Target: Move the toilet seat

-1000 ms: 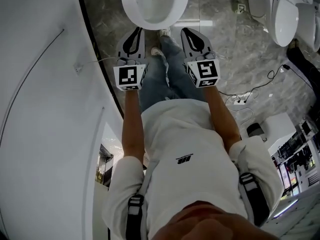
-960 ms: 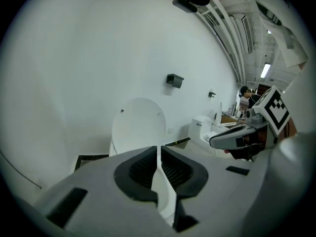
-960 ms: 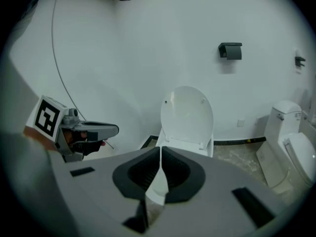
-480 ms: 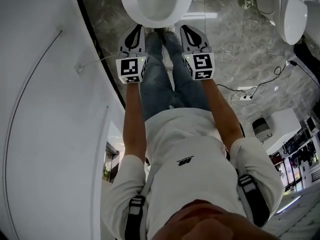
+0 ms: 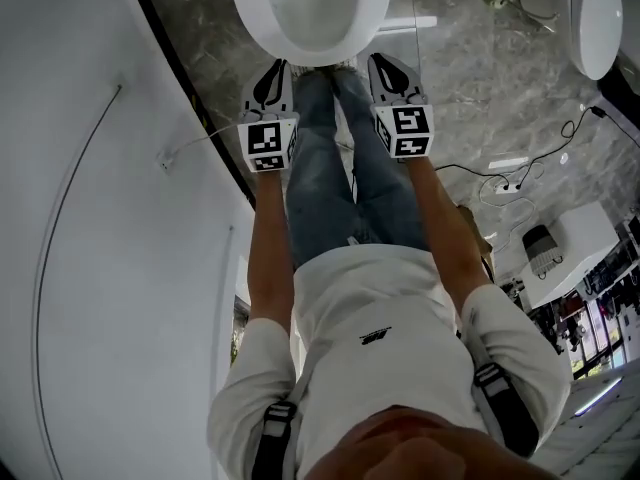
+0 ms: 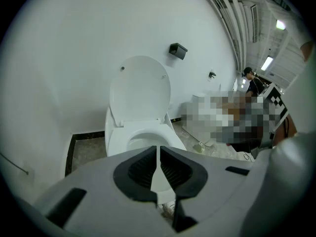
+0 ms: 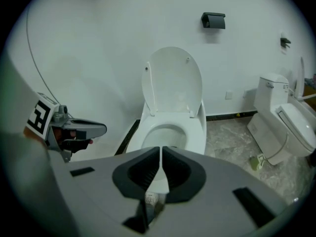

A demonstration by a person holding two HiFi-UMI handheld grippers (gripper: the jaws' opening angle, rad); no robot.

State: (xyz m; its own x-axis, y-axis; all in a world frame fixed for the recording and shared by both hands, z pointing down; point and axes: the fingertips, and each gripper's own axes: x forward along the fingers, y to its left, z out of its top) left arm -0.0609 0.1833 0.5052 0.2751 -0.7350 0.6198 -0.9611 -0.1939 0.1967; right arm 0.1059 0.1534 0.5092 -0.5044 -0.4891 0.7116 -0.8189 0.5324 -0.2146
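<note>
A white toilet (image 5: 305, 13) stands on the marble floor just ahead of both grippers. Its cover (image 7: 173, 80) is raised upright against the wall above the open bowl (image 7: 170, 132). I cannot tell whether the seat ring is up with it. The left gripper view shows the same raised cover (image 6: 139, 90) and bowl rim (image 6: 143, 139). My left gripper (image 5: 272, 73) and right gripper (image 5: 385, 68) hang side by side short of the bowl's front edge. Both are shut and empty. The jaws meet in the left gripper (image 6: 159, 154) and in the right gripper (image 7: 161, 157) alike.
A curved white wall (image 5: 90, 218) closes in on the left. Another toilet (image 7: 286, 117) stands to the right, with cables (image 5: 520, 178) and a small green thing (image 7: 255, 162) on the floor. A black fitting (image 7: 213, 19) hangs on the wall. The person's legs (image 5: 335, 158) stand between the grippers.
The person has stepped closer to the toilet. The bowl now reaches lower into the head view, just beyond both gripper tips. Both grippers stayed shut.
</note>
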